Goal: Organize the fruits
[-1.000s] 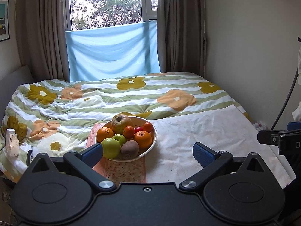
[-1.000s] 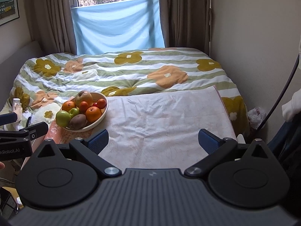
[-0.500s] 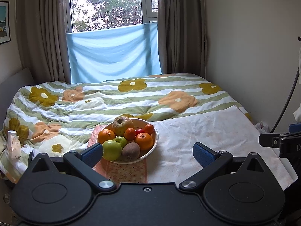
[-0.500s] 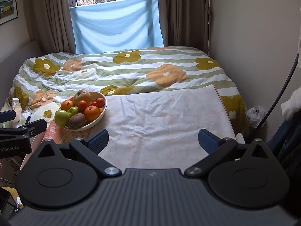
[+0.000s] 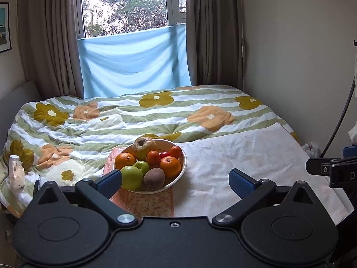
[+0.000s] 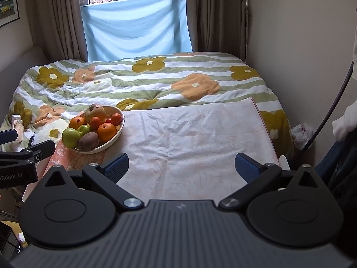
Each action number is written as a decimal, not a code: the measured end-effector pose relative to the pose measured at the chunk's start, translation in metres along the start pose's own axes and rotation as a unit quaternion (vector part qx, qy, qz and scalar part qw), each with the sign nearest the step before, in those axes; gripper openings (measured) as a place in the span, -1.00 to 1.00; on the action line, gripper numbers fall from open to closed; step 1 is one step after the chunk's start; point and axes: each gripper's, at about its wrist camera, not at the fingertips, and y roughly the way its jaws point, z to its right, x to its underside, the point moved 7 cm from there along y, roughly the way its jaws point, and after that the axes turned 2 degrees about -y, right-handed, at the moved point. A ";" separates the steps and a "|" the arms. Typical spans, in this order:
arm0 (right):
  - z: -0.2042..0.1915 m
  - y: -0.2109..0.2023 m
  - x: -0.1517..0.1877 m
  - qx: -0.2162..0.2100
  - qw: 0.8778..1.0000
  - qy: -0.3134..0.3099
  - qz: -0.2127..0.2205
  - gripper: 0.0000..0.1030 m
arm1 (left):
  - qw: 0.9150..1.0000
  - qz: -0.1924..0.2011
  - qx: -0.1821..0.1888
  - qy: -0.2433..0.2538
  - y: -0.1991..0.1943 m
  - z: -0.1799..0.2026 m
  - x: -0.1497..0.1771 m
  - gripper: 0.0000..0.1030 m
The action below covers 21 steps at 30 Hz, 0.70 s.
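A cream bowl (image 5: 181, 169) piled with fruit sits on the bed near its front edge: a green apple (image 5: 131, 177), a kiwi (image 5: 154, 178), oranges (image 5: 170, 166) and a brownish apple (image 5: 144, 147). The bowl also shows in the right wrist view (image 6: 116, 136). My left gripper (image 5: 176, 184) is open and empty, just short of the bowl. My right gripper (image 6: 181, 167) is open and empty above the pale cloth (image 6: 191, 138), to the right of the bowl.
A patterned orange mat (image 5: 147, 203) lies under the bowl. A flowered quilt (image 5: 156, 114) covers the bed. A small white carton (image 5: 15, 174) lies at the bed's left edge. A wall (image 5: 301, 55) runs along the right, curtains and a window stand behind.
Both views have shifted slightly; the bowl sits a little lower in the left wrist view. Both grippers stay open and empty.
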 end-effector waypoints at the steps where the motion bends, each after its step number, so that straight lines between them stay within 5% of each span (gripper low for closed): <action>1: 0.000 0.000 0.000 0.000 1.000 0.000 0.000 1.00 | 1.000 0.000 0.000 0.000 0.000 0.000 0.000 1.00; 21: -0.001 0.004 0.003 0.000 1.000 0.003 -0.006 1.00 | 1.000 -0.011 -0.008 0.001 0.002 0.001 0.004 1.00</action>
